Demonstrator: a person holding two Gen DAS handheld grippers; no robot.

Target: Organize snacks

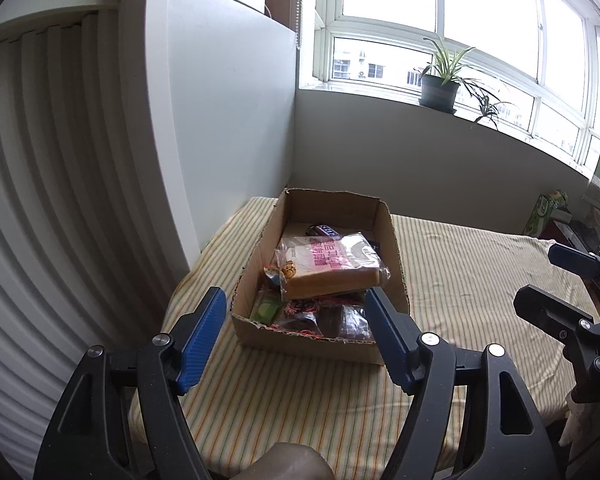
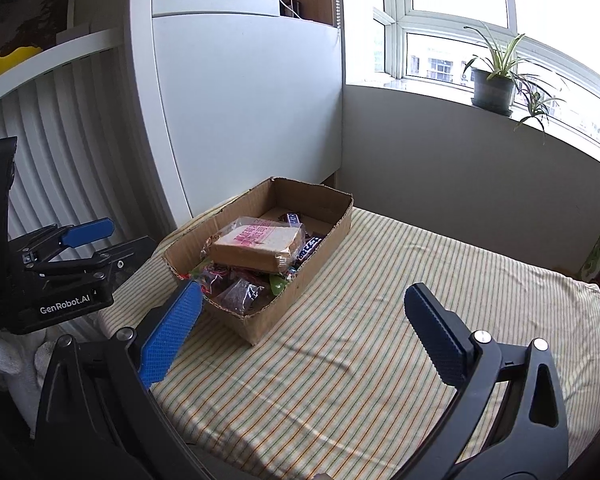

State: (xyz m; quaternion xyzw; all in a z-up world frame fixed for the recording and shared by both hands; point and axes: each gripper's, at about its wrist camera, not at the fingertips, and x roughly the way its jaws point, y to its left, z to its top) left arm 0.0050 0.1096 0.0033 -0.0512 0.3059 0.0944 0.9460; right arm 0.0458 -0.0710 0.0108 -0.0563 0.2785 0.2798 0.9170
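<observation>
An open cardboard box [image 1: 396, 264] [image 2: 328, 236] sits on a striped cloth-covered table [image 1: 480, 280] [image 2: 380, 340]. It holds several snacks: a bagged bread loaf [image 1: 328, 268] [image 2: 256, 244] on top, chocolate bars [image 1: 324, 230] [image 2: 308, 250] and dark wrapped packets [image 1: 320, 316] [image 2: 240, 292]. My left gripper [image 1: 294, 300] is open and empty, just in front of the box. My right gripper [image 2: 300, 300] is open and empty, above the cloth to the right of the box. Each gripper shows in the other's view: the right [image 1: 556, 276], the left [image 2: 112, 236].
A white cabinet [image 1: 228, 100] [image 2: 240, 100] stands behind the box, a ribbed white panel [image 1: 52, 200] to the left. A potted plant [image 1: 440, 88] [image 2: 494, 88] sits on the windowsill. A green carton [image 1: 544, 212] [image 2: 598, 256] stands at the table's far right.
</observation>
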